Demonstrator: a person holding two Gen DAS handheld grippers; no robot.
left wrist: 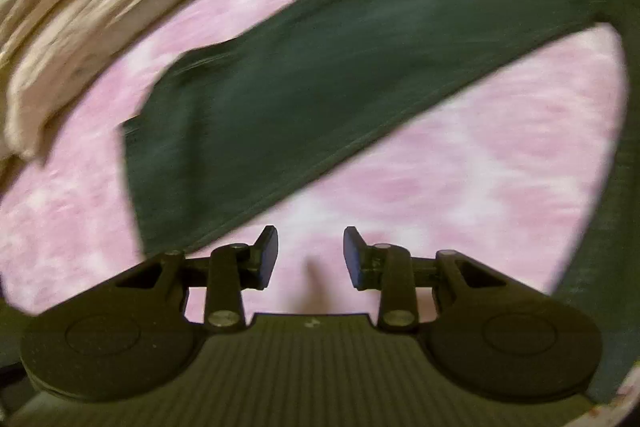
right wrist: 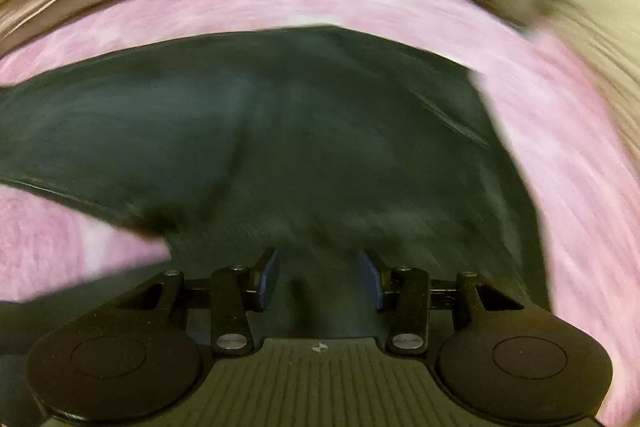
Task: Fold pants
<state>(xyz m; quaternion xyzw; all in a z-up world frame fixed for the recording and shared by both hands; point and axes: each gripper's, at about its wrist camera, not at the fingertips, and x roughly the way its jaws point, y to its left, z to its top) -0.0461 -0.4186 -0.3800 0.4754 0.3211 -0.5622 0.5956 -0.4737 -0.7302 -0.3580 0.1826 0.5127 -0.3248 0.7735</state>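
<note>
Both tongs [left wrist: 311, 255] [right wrist: 318, 277] gape empty over dark pants [right wrist: 280, 131] (blurred) on pink bedding [left wrist: 460, 167].

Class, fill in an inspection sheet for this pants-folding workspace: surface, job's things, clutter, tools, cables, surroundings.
Surface: pink mottled cover, soft-looking.
Job's things: dark green pants, spread flat, one leg reaching away in the left wrist view.
Clutter: cream bedding bunched along the far edge.
Tools: left tool open over bare cover, beside the pants' hem; right tool open above the pants, gripping nothing.
Cables: nothing seen.
Surroundings: blurred, cannot tell.
</note>
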